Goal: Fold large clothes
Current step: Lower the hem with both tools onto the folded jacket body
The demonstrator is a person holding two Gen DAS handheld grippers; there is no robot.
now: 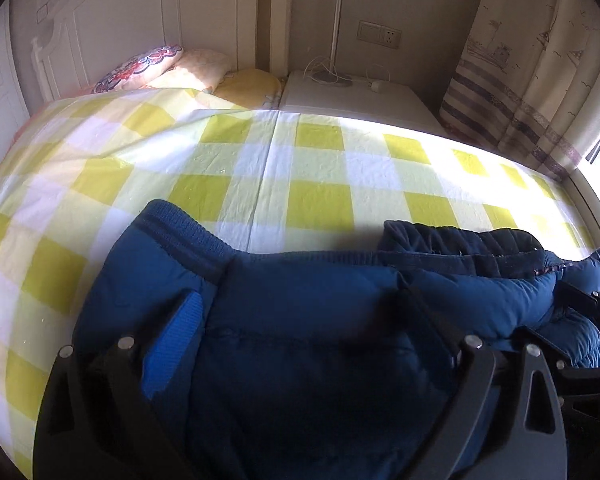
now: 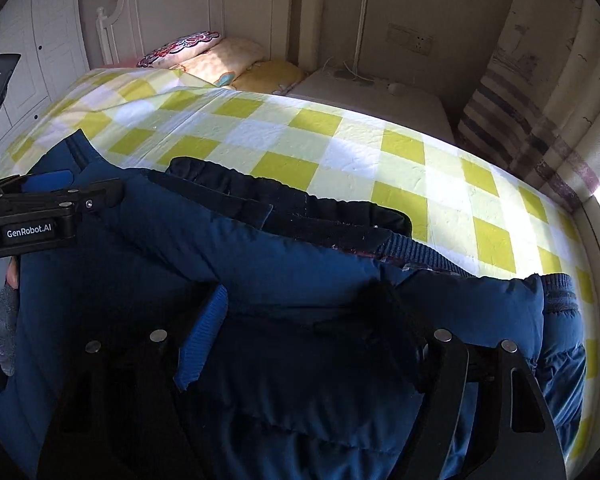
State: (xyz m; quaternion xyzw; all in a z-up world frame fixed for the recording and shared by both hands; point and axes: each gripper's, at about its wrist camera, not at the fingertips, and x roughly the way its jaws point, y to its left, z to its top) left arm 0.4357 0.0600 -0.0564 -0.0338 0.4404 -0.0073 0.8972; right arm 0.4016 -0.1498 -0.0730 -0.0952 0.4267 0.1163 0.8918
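Observation:
A dark blue padded jacket lies along the near side of a bed with a yellow and white checked sheet. Its ribbed cuff and hem edges point toward the middle of the bed. My left gripper hangs over the jacket's left part, jaws spread wide, with padded fabric below them and no pad pressing on it. In the right wrist view the jacket fills the foreground, its dark lining bunched along the far edge. My right gripper stands open above it, gripping nothing. The left gripper's black body shows at the left edge.
Pillows are piled against the white headboard at the far left. A white bedside cabinet with cables stands past the bed's far edge, and a striped curtain hangs at the right. A grey-gloved hand shows at the left edge.

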